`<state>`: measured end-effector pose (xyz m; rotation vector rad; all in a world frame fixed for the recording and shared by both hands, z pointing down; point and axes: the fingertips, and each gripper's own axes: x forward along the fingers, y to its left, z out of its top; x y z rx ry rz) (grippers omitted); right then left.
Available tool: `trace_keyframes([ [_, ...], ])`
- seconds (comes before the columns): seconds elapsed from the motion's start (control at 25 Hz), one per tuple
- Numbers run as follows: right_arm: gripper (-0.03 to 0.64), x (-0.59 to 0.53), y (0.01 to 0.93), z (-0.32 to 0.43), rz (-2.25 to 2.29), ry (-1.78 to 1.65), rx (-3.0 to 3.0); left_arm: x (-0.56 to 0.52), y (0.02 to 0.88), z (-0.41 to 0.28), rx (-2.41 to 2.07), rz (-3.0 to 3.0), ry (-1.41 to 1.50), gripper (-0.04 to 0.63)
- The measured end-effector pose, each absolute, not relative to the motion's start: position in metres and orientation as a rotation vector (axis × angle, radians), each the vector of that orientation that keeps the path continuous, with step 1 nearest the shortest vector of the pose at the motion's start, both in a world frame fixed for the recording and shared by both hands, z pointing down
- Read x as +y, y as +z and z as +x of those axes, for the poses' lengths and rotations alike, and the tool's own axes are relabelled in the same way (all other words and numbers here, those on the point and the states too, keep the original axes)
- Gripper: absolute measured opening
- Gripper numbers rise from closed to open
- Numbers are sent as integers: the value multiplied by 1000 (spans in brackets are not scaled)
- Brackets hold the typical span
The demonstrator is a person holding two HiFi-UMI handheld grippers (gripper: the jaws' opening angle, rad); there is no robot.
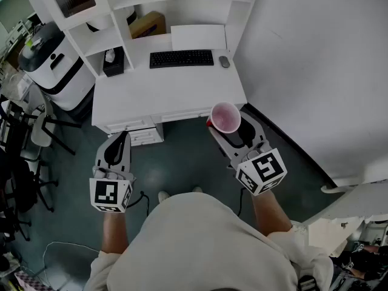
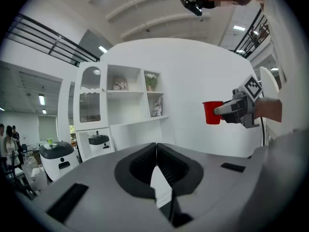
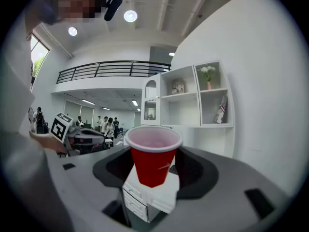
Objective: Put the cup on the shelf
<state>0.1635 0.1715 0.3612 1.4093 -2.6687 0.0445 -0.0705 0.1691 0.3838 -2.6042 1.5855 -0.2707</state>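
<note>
A red plastic cup (image 1: 225,117) with a pale inside stands upright between the jaws of my right gripper (image 1: 233,129), which is shut on it in the air just in front of the white desk (image 1: 139,99). In the right gripper view the cup (image 3: 153,158) fills the middle, with the white shelf unit (image 3: 203,100) behind it to the right. My left gripper (image 1: 123,137) hangs lower left over the floor, shut, with nothing in it. From the left gripper view the cup (image 2: 211,112) shows at the right, and the shelf unit (image 2: 140,105) stands beyond.
On the desk lie a black keyboard (image 1: 181,58), a mouse (image 1: 224,61), a sheet of paper (image 1: 198,37) and a dark box (image 1: 113,62). A white machine (image 1: 48,65) and chairs (image 1: 24,132) stand at the left. A white wall (image 1: 315,71) runs along the right.
</note>
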Motion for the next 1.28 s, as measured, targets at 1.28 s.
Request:
trace_keyframes([
  [1.28, 273, 127, 385, 191, 1279, 69, -2705, 131, 416, -35, 1661, -2595, -301, 3],
])
